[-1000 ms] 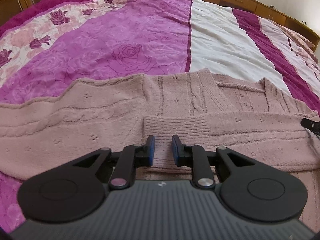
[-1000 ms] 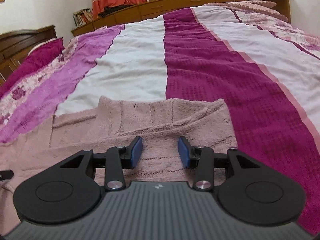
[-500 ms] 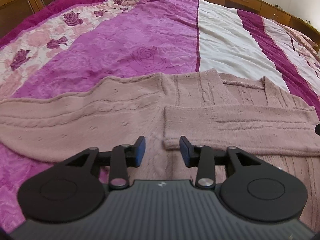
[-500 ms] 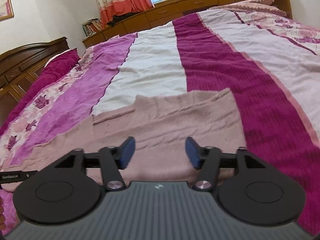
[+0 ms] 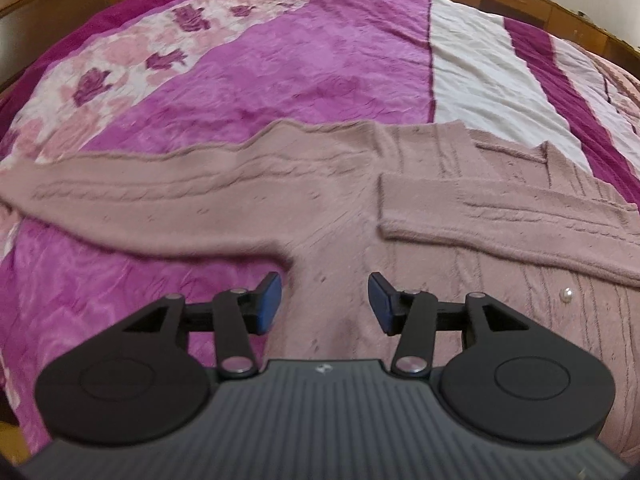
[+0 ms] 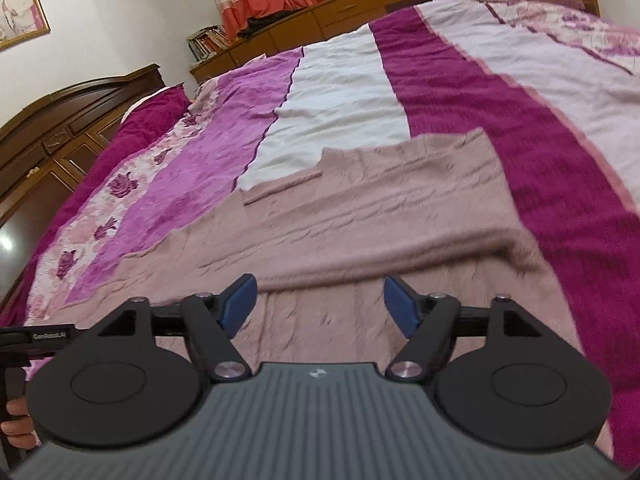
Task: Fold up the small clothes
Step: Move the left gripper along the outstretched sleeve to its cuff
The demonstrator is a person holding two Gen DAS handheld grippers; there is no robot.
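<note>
left wrist view: the left tool (image 5: 324, 304) hangs over the body of a dusty-pink knitted sweater (image 5: 344, 216) spread flat on the bed (image 5: 304, 64). its blue pads (image 5: 267, 303) stand partly apart and are opening, with nothing pinched between them; only the knit lies below. one sleeve (image 5: 152, 204) stretches out to the left across the purple bedspread, the other sleeve (image 5: 512, 224) is folded across the chest. a small pearl button (image 5: 567, 293) sits on the knit at lower right.

right wrist view: the right tool (image 6: 318, 306) hovers above the same sweater (image 6: 360, 216), its pads wide and opening, gripping nothing. the folded sleeve's edge (image 6: 400, 268) runs just beyond the tips. at the left edge what seems to be the left tool's frame (image 6: 36, 338) and some fingers (image 6: 16, 420) show, blurred.
</note>
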